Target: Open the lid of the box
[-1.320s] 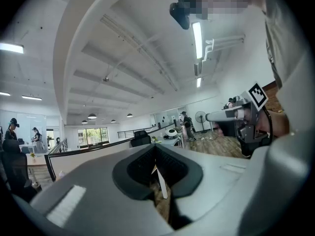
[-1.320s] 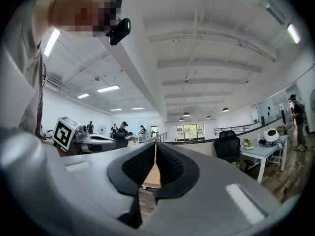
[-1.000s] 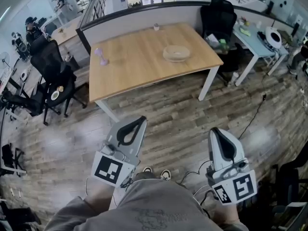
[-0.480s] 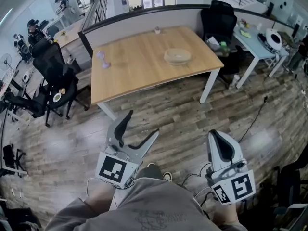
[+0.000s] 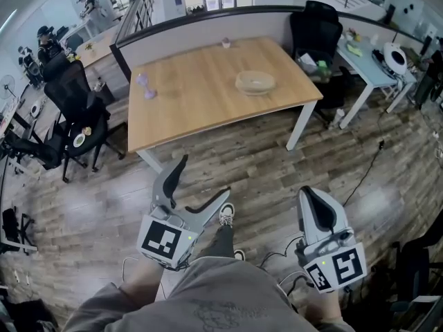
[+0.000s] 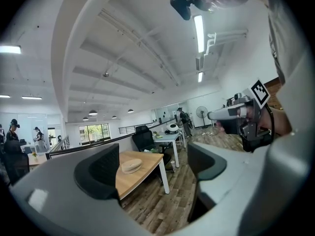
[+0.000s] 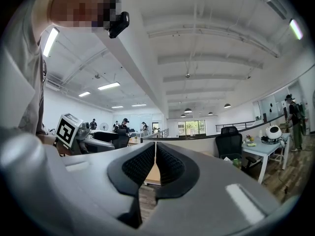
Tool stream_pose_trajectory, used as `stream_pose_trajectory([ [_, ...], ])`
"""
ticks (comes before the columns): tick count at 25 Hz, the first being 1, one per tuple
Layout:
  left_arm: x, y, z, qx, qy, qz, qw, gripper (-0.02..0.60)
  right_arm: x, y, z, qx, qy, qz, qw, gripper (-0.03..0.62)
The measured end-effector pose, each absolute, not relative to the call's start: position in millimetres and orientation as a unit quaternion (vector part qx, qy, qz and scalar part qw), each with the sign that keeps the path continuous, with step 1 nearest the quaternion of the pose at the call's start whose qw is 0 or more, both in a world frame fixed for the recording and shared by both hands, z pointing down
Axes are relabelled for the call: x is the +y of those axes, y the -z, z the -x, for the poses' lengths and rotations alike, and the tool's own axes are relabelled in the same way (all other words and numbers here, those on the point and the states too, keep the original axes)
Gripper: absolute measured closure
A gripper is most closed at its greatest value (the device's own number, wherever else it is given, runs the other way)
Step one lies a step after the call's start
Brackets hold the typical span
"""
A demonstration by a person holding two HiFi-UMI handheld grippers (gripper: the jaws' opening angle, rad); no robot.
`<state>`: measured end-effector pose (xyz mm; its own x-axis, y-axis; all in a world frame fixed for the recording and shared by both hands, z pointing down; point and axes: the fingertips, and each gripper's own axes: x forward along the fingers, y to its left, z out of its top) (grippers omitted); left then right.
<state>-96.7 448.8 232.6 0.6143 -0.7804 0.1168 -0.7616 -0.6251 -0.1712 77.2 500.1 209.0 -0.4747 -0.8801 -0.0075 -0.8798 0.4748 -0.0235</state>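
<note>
A round, flat, pale wooden box [image 5: 255, 82] with its lid on rests on the far right part of a wooden table [image 5: 201, 95]. It also shows small between the left jaws' pads as the box [image 6: 131, 165], far off. My left gripper [image 5: 203, 178] is held low over the floor, well short of the table, its jaws opening with nothing between them. My right gripper [image 5: 315, 196] hangs beside it, shut and empty. The left gripper [image 6: 153, 168] looks toward the table; the right gripper [image 7: 156, 163] has its pads together.
A purple object [image 5: 145, 85] and a small cup [image 5: 225, 42] also stand on the table. Black office chairs [image 5: 76, 95] [image 5: 315, 26] flank it, and a light side table [image 5: 370, 64] stands at right. Cables [image 5: 360, 171] lie on the wood floor. People stand far back left.
The left gripper's jaws have gone from shut to spread wide. A shoe has stepped forward between the grippers. The right gripper has hardly moved.
</note>
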Motion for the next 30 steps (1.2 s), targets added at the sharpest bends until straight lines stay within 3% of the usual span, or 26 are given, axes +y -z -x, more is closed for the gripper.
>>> stream_pose_trajectory([
  [16, 273, -241, 95, 0.417, 0.091, 0.904, 0.029, 0.156, 320, -216, -80, 0.854, 0.029, 0.518, -0.017, 0.576],
  [30, 96, -244, 131, 0.4, 0.098, 0.911, 0.026, 0.156, 136, -208, -38, 0.854, 0.026, 0.519, -0.031, 0.576],
])
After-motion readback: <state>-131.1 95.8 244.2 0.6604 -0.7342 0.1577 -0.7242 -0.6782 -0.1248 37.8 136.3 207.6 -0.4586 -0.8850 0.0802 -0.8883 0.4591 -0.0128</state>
